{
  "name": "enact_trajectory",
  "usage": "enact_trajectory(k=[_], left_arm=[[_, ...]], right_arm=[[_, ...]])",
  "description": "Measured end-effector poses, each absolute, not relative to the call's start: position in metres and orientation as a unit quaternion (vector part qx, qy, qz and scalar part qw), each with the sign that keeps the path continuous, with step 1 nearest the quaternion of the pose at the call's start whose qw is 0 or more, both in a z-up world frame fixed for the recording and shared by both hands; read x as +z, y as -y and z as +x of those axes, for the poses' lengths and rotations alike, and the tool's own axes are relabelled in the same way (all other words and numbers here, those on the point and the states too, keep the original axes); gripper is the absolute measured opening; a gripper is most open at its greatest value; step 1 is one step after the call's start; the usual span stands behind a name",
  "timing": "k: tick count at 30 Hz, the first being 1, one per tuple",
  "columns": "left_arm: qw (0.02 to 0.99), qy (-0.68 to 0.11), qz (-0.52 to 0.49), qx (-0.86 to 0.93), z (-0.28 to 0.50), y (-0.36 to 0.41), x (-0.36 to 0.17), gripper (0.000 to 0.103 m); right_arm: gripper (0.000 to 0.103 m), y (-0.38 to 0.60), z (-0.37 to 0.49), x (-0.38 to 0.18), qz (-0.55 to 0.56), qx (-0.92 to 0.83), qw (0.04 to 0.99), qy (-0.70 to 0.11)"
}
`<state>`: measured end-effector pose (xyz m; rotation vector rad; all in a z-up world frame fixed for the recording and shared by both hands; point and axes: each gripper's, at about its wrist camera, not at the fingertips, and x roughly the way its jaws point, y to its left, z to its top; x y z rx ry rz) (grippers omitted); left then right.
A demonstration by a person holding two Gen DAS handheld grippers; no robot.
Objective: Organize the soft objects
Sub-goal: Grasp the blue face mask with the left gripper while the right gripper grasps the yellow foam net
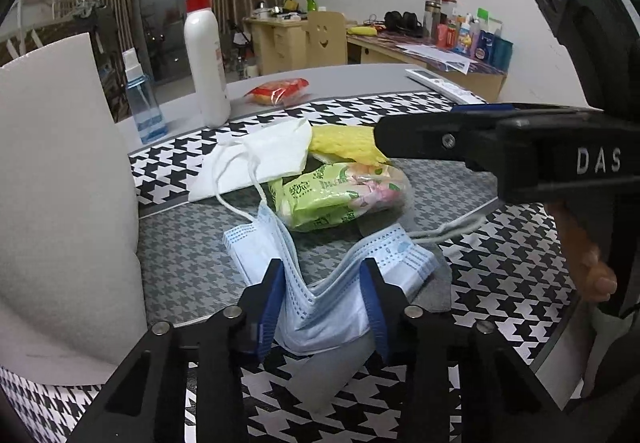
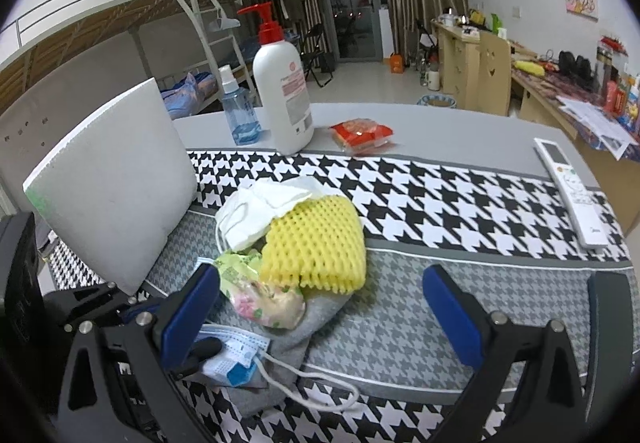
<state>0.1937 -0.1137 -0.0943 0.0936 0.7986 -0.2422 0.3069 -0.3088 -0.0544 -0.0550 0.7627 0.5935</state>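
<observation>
Left gripper (image 1: 323, 297): clenched on blue mask (image 1: 332, 275), at the pile's near edge.
Right gripper (image 2: 320, 307): spread wide, empty, over yellow foam net (image 2: 320, 239).
Pile landmark: tissue pack (image 1: 320, 199).
Open room: houndstooth mat (image 2: 460, 243), right of pile.
Left of pile: white foam board (image 2: 112, 179).

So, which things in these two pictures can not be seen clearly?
- Grey cloth: mostly buried under the pile, both views.
- Blue mask: its middle hidden by the left gripper fingers; in the right wrist view, cut by the right gripper.
- Green packet: print too small to read.
- Remote: buttons blurred, right wrist view.
</observation>
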Motion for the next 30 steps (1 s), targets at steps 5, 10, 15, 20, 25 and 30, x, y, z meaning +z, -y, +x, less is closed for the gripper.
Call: enact_trajectory(k=[5, 10, 15, 20, 25, 30], left_arm=[[0.912, -0.389, 0.044, -0.126, 0.193, 0.115, -0.094, 0.031], [0.910, -0.390, 0.041, -0.131, 0.192, 0.113, -0.093, 0.027], [0.910, -0.391, 0.038, -0.136, 0.192, 0.111, -0.092, 0.027], [0.910, -0.390, 0.038, -0.136, 0.191, 0.109, -0.091, 0.027], [0.909, -0.391, 0.038, -0.137, 0.190, 0.109, -0.092, 0.025], [0.910, -0.390, 0.039, -0.138, 0.190, 0.110, -0.092, 0.025]], right_arm=[[0.102, 0.303, 0.312, -0.055, -0.034, 0.288, 0.883, -0.369], [0.101, 0.297, 0.316, -0.058, -0.036, 0.294, 0.878, -0.375], [0.086, 0.294, 0.324, -0.065, -0.037, 0.296, 0.872, -0.389], [0.066, 0.290, 0.329, -0.073, -0.038, 0.302, 0.862, -0.405], [0.049, 0.289, 0.327, -0.073, -0.038, 0.310, 0.857, -0.410], [0.026, 0.292, 0.328, -0.072, -0.033, 0.304, 0.860, -0.409]])
